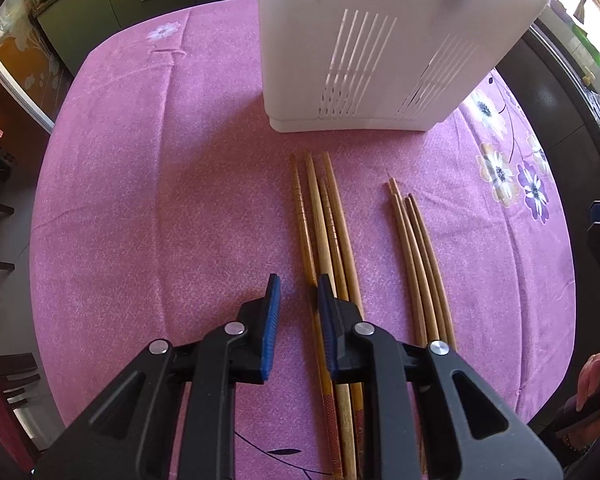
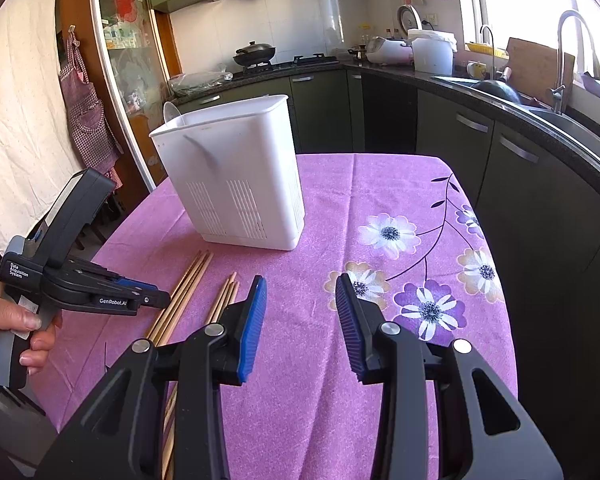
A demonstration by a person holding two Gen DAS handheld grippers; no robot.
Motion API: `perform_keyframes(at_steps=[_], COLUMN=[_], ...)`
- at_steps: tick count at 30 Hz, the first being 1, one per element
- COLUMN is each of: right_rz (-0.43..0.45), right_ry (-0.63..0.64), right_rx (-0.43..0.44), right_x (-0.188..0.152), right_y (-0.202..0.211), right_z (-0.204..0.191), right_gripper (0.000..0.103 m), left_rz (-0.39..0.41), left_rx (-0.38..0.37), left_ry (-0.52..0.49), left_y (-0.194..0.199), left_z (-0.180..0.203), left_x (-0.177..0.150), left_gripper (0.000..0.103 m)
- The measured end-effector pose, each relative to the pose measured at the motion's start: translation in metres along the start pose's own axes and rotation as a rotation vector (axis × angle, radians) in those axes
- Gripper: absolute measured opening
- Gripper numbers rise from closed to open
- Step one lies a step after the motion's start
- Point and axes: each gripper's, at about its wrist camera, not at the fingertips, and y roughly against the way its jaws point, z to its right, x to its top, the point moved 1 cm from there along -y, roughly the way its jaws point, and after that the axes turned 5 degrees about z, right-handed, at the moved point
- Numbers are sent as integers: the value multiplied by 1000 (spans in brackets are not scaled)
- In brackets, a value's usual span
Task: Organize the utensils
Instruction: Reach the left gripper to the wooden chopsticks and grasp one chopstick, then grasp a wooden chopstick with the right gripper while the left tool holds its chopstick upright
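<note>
Desk (image 1: 140, 200): covered by a pink cloth printed with white and purple flowers toward its right side.

White holder (image 1: 360, 48): tall plastic bin with slotted lower walls, standing upright at the far side of the desk, beyond the chopstick tips. In the right wrist view a pale utensil handle (image 2: 171, 114) pokes above its far-left rim; what kind of utensil it is cannot be told.

Left bundle of chopsticks (image 1: 324, 216): four light-brown sticks lying flat on the cloth, side by side and touching, tips toward the holder, patterned ends nearest the camera.

Right bundle of chopsticks (image 1: 416, 248): thinner, darker sticks, lying flat just right of the first bundle with a strip of cloth between the two groups, tips likewise toward the holder.

Left claw (image 1: 296, 286): pointed steeply down at the desk, jaws narrowed to a small gap with blue pads facing each other. Only cloth shows in the gap. Its right finger overlaps the left edge of the left bundle; whether it touches a stick cannot be told. Nothing is gripped.

Right claw (image 2: 301, 282): jaws parted moderately, empty, hanging above bare cloth to the right of both bundles and nearer than the holder.

Hand (image 2: 8, 328): wrapped around the left claw's handle at the left edge of the right wrist view.

Surroundings: dark green kitchen cabinets, a stove with a wok (image 2: 255, 53), a sink with a tap (image 2: 564, 60) along the right.
</note>
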Motion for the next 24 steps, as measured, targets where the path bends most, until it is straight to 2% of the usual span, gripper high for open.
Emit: perform_keyframes(at_steps=[5, 7, 10, 13, 19, 24], right_rz=[-9, -13, -18, -18, -39, -56], right_ry=[-12, -13, -13, -15, -4, 10], right_rx=[1, -2, 0, 0, -9, -9], right_x=[-3, -4, -6, -8, -10, -8], right_y=[2, 2, 4, 6, 7, 4], right_z=[5, 7, 7, 8, 6, 0], right_gripper=[36, 41, 41, 41, 41, 41], left_rz=[-44, -64, -93, -99, -58, 50], left_rx=[31, 53, 63, 66, 46, 20], left_ry=[-14, -24, -16, -14, 0, 0], left_y=[-10, -13, -19, -21, -15, 24], left_z=[11, 15, 23, 26, 21, 12], left_x=[10, 13, 22, 27, 29, 31], left_gripper=[13, 13, 12, 7, 7, 7])
